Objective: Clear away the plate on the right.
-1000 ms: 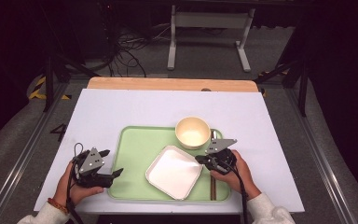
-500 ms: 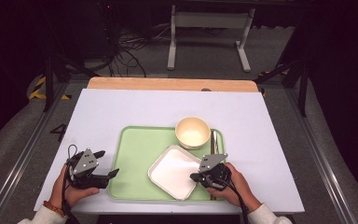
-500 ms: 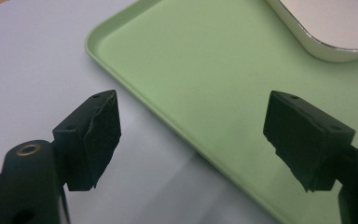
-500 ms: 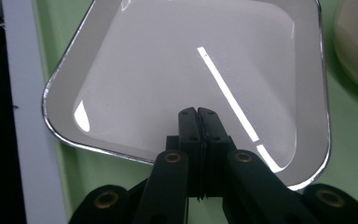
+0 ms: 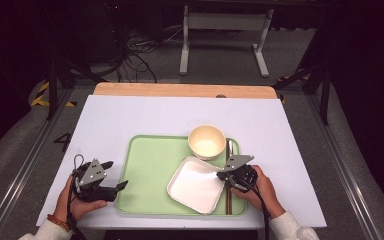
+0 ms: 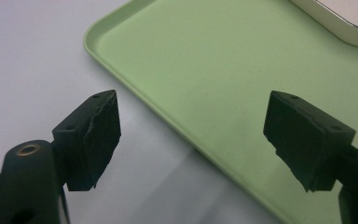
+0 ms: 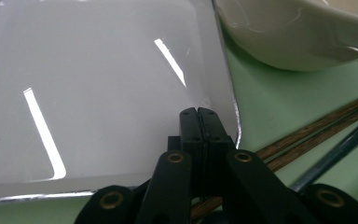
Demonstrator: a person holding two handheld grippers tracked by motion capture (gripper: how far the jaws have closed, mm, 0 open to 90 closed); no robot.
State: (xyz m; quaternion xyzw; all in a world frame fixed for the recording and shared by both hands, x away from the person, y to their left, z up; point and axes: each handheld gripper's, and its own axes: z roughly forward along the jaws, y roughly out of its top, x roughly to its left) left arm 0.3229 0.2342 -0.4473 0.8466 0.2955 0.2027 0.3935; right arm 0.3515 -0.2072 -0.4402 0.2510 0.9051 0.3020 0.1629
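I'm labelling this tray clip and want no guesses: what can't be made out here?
- Chopsticks, right gripper view: near ends hidden behind the right gripper; far ends cut off by the frame edge.
- Bowl, right gripper view: top cut off, contents unseen.
- White square plate, left gripper view: cut off at the corner.
- Utensil beside the bowl, high view: too small to identify.

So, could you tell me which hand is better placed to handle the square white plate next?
Probably the right: its tool, shut, sits over the square white plate; the left tool is beyond the tray's far edge.
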